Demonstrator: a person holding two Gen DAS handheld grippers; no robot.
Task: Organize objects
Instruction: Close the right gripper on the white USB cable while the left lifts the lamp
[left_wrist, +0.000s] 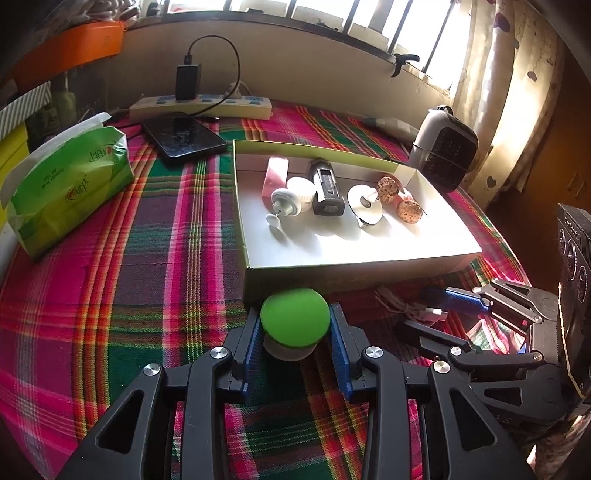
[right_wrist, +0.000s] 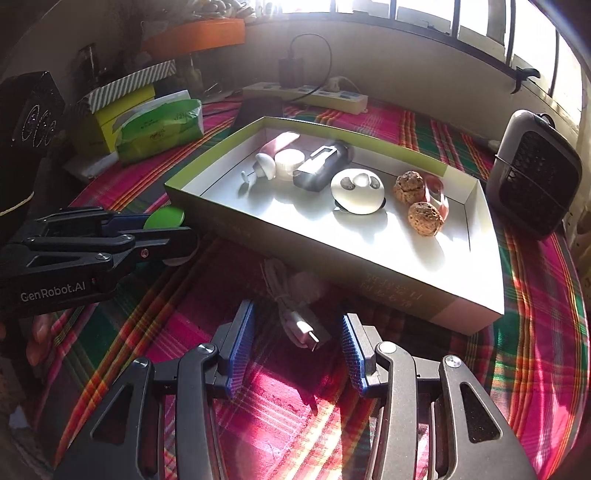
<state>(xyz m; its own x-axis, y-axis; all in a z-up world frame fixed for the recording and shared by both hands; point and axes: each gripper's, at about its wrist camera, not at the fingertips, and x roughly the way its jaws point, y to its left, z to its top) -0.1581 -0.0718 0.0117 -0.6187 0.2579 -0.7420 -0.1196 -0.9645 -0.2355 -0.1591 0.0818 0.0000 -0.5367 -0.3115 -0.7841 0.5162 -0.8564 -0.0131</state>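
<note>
Gripping a green-lidded jar (left_wrist: 294, 328) between its blue pads, the left claw (left_wrist: 295, 341) sat at the lower centre of the left wrist view, just in front of the cardboard box (left_wrist: 362, 271); the jar's pale body was mostly hidden under the lid. In the right wrist view only a sliver of that lid (right_wrist: 164, 218) showed behind the left claw's black fingers at centre left. The right claw (right_wrist: 297, 349) stood wide, its pads on either side of a white USB cable (right_wrist: 295, 317) lying on the plaid-covered desk (right_wrist: 535, 350); the cable's far coil was lost in the box's shadow. Inside the box lay a pink tube (left_wrist: 275, 175), a dark rectangular device (left_wrist: 327, 188) and two brown lumpy balls (right_wrist: 424, 218), hard to identify.
</note>
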